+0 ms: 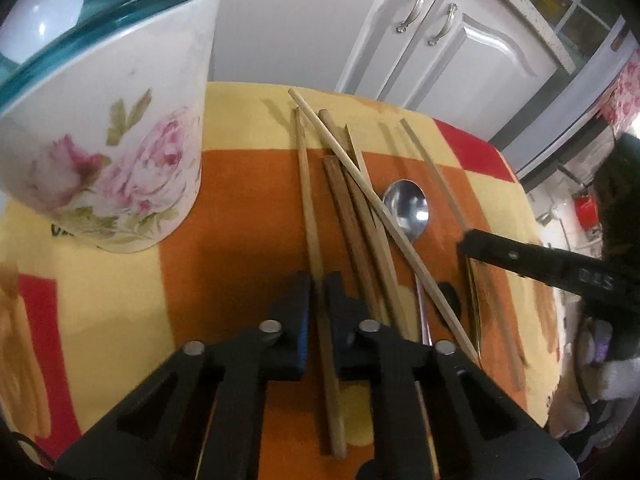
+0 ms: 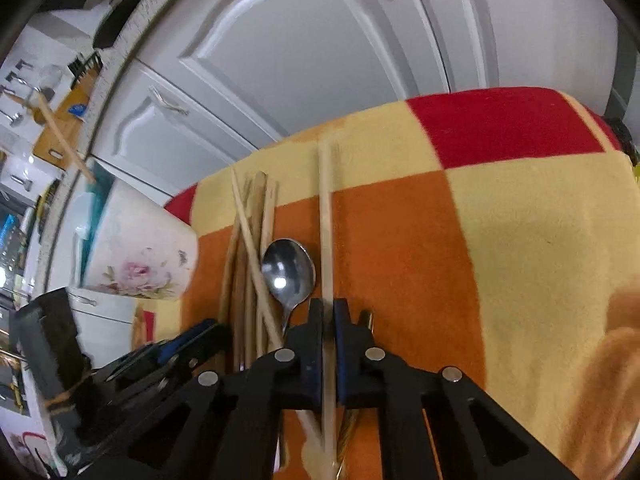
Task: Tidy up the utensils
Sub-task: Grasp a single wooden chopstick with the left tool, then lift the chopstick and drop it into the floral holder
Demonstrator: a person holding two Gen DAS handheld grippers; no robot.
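Two grippers have each closed on a separate chopstick, and the risk is that lifting them drags the rest of the pile along. The left gripper [image 1: 318, 292] pinches a dark wooden chopstick [image 1: 310, 208] lying at the left edge of the loose heap on the checked tablecloth [image 1: 120, 320]; its jaws stand almost together, with only the stick's width between the pads. The neighbouring chopsticks [image 1: 360, 216] lie just beside it and cross one another, so a slanted pull could roll them or knock them off the table edge. The right gripper [image 2: 328, 312] is likewise nearly shut on a pale chopstick [image 2: 326, 216] that lies apart from the heap, close beside the metal spoon [image 2: 288, 268]. That stick is held near its lower end, so I judge it may pivot or slip once lifted, and its far tip could swing into the spoon. The floral holder [image 1: 112, 152] with the teal rim stands at the left of the cloth, near the heap; raising both sticks toward it together could make the two tools collide.
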